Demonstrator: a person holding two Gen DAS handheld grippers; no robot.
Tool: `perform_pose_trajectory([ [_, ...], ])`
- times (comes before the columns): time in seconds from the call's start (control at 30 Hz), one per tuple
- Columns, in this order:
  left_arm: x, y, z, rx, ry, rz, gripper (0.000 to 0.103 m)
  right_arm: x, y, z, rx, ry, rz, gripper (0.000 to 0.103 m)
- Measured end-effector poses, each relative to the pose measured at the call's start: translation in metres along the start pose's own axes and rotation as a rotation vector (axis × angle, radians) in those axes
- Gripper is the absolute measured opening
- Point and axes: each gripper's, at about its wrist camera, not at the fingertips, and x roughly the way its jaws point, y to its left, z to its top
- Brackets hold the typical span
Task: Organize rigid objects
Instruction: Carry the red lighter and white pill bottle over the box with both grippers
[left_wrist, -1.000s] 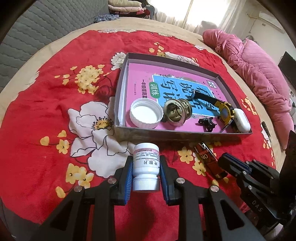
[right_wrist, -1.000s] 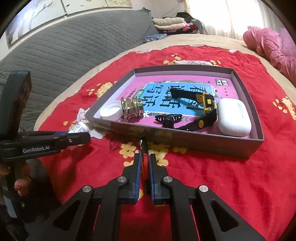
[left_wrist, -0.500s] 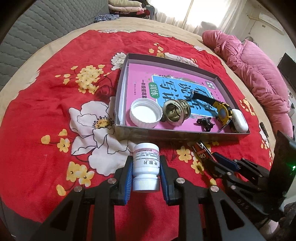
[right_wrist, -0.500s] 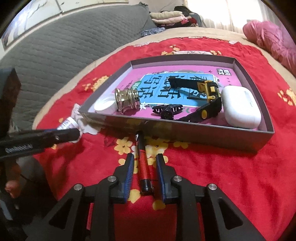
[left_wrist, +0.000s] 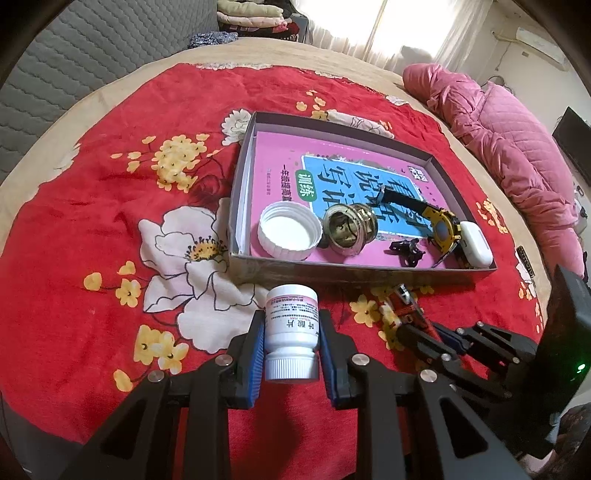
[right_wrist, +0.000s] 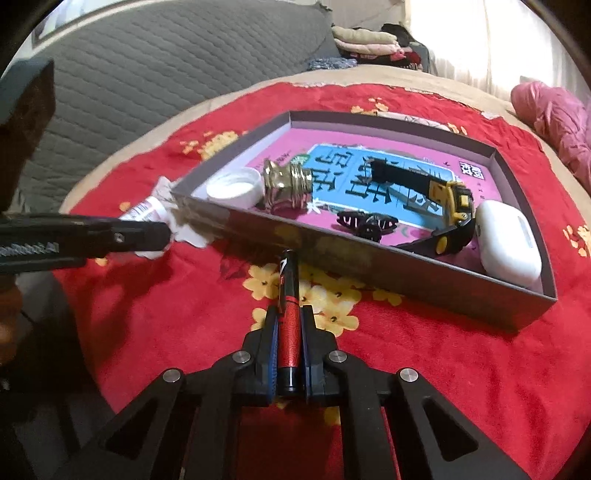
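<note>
My left gripper (left_wrist: 291, 321) is shut on a white pill bottle (left_wrist: 291, 328), held cap toward me just before the tray's near wall. A slim red and black pen (right_wrist: 287, 295) sits between the pads of my right gripper (right_wrist: 289, 317), which is shut on it. The pen's tip points at the front wall of the grey tray (right_wrist: 406, 284). Whether the pen is off the cloth I cannot tell. In the left wrist view the right gripper (left_wrist: 417, 332) is low on the right with the pen (left_wrist: 400, 301). The bottle (right_wrist: 146, 210) also shows at the left of the right wrist view.
The tray (left_wrist: 362, 275) is lined with a pink book. On it lie a white cap (left_wrist: 289, 230), a brass fitting (left_wrist: 349, 229), a black clip (left_wrist: 406, 249), a yellow and black watch (left_wrist: 441, 229) and a white earbud case (left_wrist: 476, 247). Red flowered cloth covers the bed; pink bedding lies far right.
My right gripper opened around the red pen, then shut on it and rolled a little. The left gripper and its bottle have not moved.
</note>
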Motion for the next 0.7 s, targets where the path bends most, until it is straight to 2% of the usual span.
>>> perform_pose_trajectory([
  [0.13, -0.005, -0.003, 0.003, 0.009, -0.023, -0.003, 0.027, -0.018, -0.008, 0.01, 0.059, -0.072, 0.025, 0.01],
  [0.37, -0.007, -0.007, 0.014, 0.01, -0.049, -0.017, 0.027, -0.037, -0.017, 0.021, 0.098, -0.152, -0.011, 0.01],
  [0.7, 0.011, -0.007, 0.035, -0.007, -0.046, -0.011, 0.027, -0.032, -0.032, 0.035, 0.12, -0.181, -0.044, 0.01],
])
